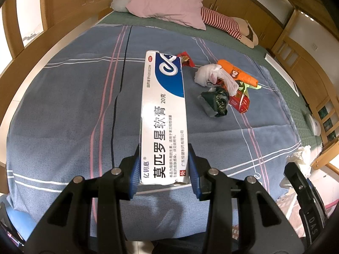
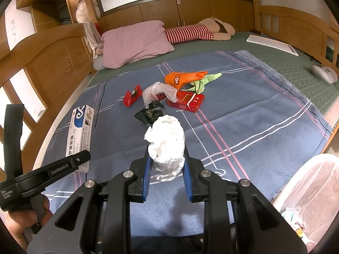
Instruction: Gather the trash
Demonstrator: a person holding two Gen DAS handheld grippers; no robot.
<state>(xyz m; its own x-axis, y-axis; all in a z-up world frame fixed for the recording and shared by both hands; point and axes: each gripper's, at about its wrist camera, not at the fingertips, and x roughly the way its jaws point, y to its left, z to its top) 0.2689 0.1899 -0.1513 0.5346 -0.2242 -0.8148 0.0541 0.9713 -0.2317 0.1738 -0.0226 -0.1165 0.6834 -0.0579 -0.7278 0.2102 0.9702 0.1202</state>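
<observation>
While both tools hover over the blue checked bedsheet (image 2: pixel 243 131), each one carries a single piece of trash. The left hand-held gripper (image 1: pixel 164 165) pinches one long white-and-blue ointment box (image 1: pixel 164 114) between its blue pads, the box lifted off the sheet and pointing away from the camera; its print reads "莫匹罗星软膏", "20克" and "OTC". The right hand-held gripper (image 2: pixel 166 165) is clamped on one crumpled white tissue wad (image 2: pixel 166 141), held above the sheet. In the right wrist view the side of the left tool reads "GenRobot.AI" and "Data Acquisition System".

Further up the bed lies one loose pile of trash, its pieces touching or overlapping: one orange plastic wrapper (image 2: pixel 184 77), one light green paper scrap (image 2: pixel 203 82), one white plastic bag (image 2: pixel 159 92), one red cigarette pack (image 2: pixel 186 101) marked "FILTER", and one dark green crumpled wrapper (image 2: pixel 151 113). One small red wrapper (image 2: pixel 132 98) sits just beside the pile.

At the lower right, beside the bed, stands one white bin (image 2: pixel 313 192) lined with a clear bag. One pink pillow (image 2: pixel 135 42) and one striped plush doll (image 2: pixel 197 32) lie at the head of the bed.
</observation>
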